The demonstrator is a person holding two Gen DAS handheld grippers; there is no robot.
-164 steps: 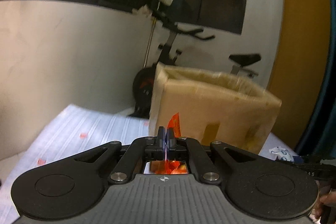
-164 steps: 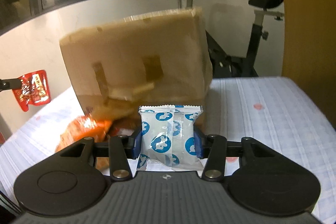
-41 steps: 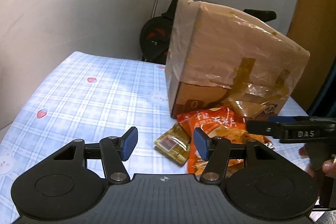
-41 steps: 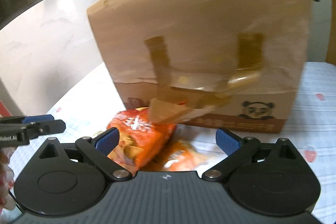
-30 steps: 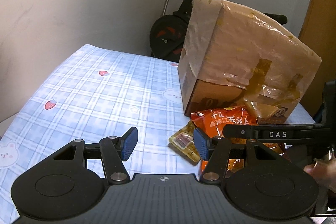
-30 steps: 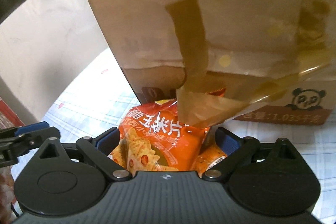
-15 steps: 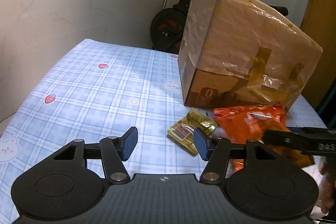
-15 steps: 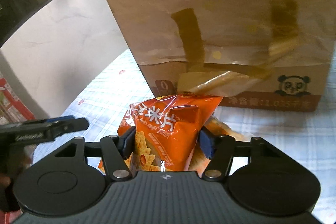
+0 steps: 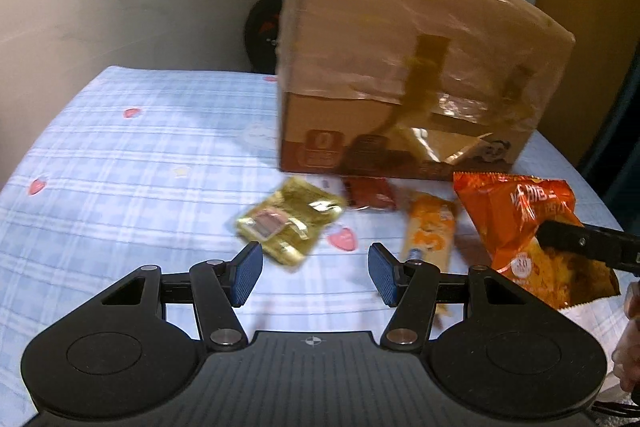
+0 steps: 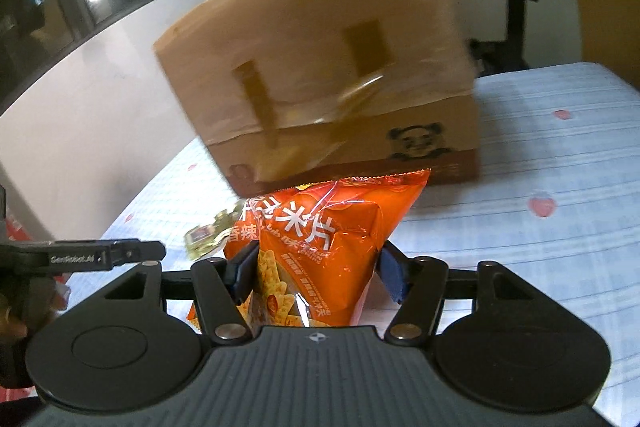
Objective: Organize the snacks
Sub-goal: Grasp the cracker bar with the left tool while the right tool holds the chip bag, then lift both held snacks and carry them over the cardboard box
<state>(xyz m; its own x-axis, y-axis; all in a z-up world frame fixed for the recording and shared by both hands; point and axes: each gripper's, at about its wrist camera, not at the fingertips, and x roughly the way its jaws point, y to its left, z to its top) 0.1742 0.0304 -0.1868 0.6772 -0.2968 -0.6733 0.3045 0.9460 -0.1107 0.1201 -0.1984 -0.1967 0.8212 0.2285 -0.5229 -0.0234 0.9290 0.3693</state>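
We had the right gripper point(image 10: 318, 277) clamped on the orange chip bag point(image 10: 328, 239); next, carry it into the cardboard box point(image 10: 320, 67). Left gripper point(image 9: 315, 273) hung open and empty near the gold packet point(image 9: 288, 223).

orange chip bag point(image 10: 328, 239): upright, lifted | gold packet point(image 9: 290, 223), orange bar point(image 9: 430, 231): flat on cloth

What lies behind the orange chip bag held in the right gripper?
Behind the orange chip bag stands the cardboard box. A gold packet shows at its left edge; the bag covers the cloth directly behind it.
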